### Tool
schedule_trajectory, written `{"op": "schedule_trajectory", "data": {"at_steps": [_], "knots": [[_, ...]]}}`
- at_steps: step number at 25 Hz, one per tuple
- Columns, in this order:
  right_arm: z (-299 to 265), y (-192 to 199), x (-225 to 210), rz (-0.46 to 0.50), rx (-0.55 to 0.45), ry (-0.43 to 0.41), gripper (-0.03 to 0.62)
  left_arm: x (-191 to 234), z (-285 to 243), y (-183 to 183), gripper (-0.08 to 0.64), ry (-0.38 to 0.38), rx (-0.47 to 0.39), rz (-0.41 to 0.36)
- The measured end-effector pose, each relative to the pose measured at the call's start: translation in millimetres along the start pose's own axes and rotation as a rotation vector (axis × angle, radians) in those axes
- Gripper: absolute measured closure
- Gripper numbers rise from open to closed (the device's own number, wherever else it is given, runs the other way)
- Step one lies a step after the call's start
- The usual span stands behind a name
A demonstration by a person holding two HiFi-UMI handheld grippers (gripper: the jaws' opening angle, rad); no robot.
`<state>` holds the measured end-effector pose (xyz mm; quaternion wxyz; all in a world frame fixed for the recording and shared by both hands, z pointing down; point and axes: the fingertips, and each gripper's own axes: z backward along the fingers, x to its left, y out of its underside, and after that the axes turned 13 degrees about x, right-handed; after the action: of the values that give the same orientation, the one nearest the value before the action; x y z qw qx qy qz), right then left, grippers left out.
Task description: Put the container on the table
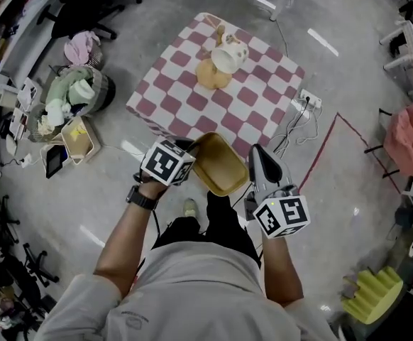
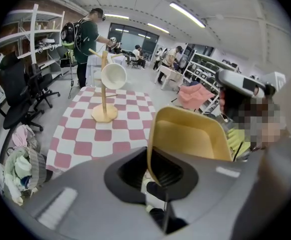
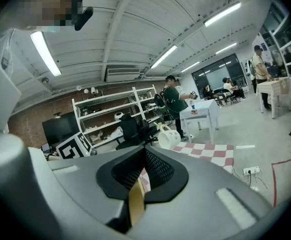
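While aloft, one container [image 1: 221, 165]

Straight ahead of the left gripper [image 2: 153, 173], beyond its jaws, stands a table [image 1: 185, 99] (red and white checks). On its far part a wooden mug stand [image 1: 212, 77] rests upright, a white mug [image 1: 229, 57] hanging from it.

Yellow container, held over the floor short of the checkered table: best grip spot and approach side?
Grip the thin side wall at the rim, one jaw inside and one outside. The container is a shallow open tray, so only its walls fit between jaws. Come in from opposite sides, as the left hand-held gripper and right hand-held gripper do now; two holds should steady it.
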<state>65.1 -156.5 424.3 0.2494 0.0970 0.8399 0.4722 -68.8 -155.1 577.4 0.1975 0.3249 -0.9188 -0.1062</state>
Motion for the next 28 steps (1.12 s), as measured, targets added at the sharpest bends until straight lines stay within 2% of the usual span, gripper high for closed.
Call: {"op": "schedule_trajectory", "data": {"at_steps": [8, 14, 28], "knots": [[-49, 4, -59, -0.043, 0.053, -0.012, 0.583, 22, -59, -37, 0.536, 0.011, 0.031, 0.025], [-74, 29, -89, -0.085, 0.099, -0.013, 0.583, 36, -104, -42, 0.535, 0.014, 0.056, 0.057], [-105, 80, -128, -0.134, 0.105, 0.0, 0.583, 61, -179, -40, 0.535, -0.022, 0.078, 0.139]]}}
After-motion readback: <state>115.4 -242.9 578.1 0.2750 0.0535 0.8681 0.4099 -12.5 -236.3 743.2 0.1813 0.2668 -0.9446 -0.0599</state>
